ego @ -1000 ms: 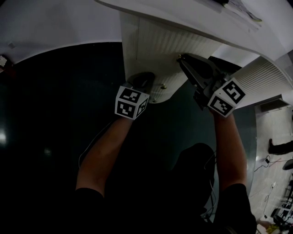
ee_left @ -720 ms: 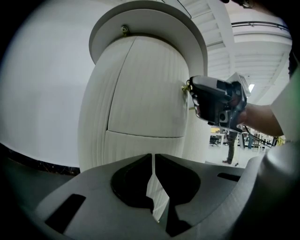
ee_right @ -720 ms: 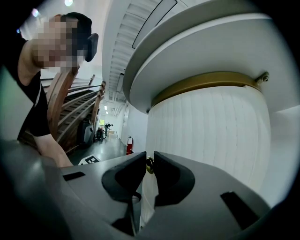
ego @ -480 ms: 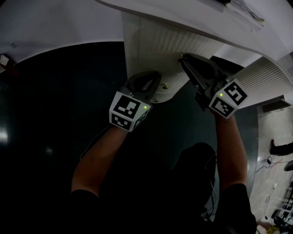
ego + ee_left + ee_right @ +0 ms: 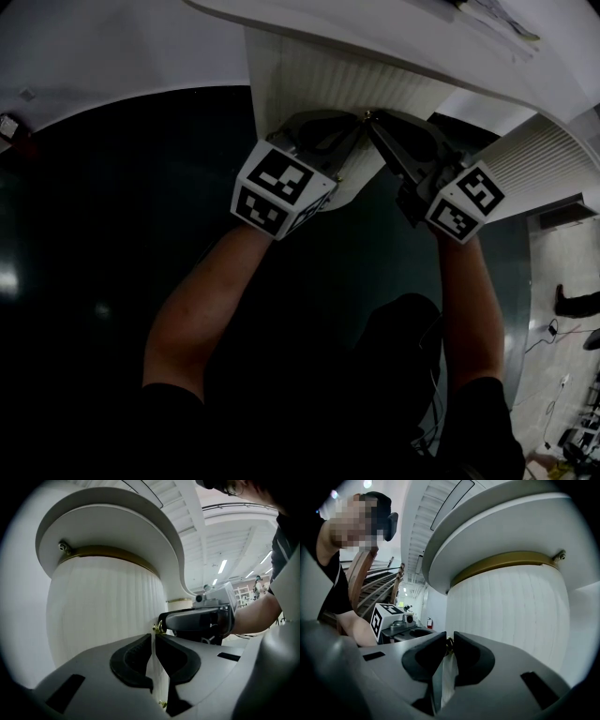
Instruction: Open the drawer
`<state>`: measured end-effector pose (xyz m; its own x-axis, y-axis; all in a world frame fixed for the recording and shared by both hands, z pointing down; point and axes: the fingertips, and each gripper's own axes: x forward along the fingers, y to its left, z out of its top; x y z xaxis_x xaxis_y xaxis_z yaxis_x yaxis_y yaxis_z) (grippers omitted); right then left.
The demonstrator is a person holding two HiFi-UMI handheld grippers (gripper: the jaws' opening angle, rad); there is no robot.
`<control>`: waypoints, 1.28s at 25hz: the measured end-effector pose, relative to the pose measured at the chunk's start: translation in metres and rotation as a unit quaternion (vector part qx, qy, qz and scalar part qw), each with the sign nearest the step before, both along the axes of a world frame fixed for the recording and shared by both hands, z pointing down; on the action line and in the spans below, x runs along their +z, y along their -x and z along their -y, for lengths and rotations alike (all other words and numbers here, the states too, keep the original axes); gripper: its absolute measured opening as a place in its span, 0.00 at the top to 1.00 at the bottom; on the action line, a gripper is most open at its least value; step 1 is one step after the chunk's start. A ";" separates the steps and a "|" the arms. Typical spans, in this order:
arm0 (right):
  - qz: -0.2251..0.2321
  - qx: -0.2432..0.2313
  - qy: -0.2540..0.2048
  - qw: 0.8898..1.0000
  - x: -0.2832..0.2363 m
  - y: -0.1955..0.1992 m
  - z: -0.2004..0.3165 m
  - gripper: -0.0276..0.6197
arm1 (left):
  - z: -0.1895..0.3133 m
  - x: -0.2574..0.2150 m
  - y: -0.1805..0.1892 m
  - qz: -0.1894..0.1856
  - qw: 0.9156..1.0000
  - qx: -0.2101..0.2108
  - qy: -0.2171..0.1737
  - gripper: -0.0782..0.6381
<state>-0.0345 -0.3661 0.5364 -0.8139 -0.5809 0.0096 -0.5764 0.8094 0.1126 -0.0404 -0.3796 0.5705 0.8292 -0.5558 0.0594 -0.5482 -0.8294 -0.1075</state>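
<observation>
Pinching brass knob [image 5: 449,643] — right gripper [image 5: 449,637] fingers, per right gripper view | left gripper [image 5: 153,635] fingers nearly together, alongside

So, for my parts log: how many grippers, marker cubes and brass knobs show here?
Grippers: 2, left gripper and right gripper
Marker cubes: 2
Brass knobs: 2, the upper one in the right gripper's jaws
Total: 6

The left gripper [image 5: 153,637] and the right gripper [image 5: 449,641] are built of grey moulded plastic, their jaws are lined with curved black pads [image 5: 133,660], each is fitted with a white cube [image 5: 281,187] printed with black square markers, and short black sleeves [image 5: 178,412] are worn.
</observation>
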 end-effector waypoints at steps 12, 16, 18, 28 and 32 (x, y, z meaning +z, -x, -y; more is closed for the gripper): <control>0.001 0.001 0.003 1.000 0.001 0.000 0.001 0.89 | -0.012 -0.016 -0.001 -0.035 0.994 0.098 0.011 0.84; 0.010 0.003 0.009 1.000 0.001 0.000 0.001 0.90 | -0.009 -0.013 -0.004 -0.014 0.994 0.109 0.015 0.82; 0.010 0.005 0.010 1.000 0.001 -0.001 0.000 0.90 | -0.009 -0.014 -0.005 -0.013 0.993 0.118 0.019 0.82; -0.003 -0.043 0.002 0.999 -0.004 0.004 -0.033 0.90 | -0.046 -0.020 -0.005 -0.008 0.982 0.189 0.017 0.84; 0.021 -0.036 0.024 0.999 0.004 -0.002 -0.064 0.90 | -0.077 -0.011 -0.004 -0.007 0.984 0.177 0.023 0.84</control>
<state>-0.0329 -0.3020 0.5406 -0.8542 -0.5199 0.0010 -0.5192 0.8532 0.0500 -0.0365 -0.3027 0.5596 0.9710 -0.2297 0.0658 -0.2259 -0.9723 -0.0600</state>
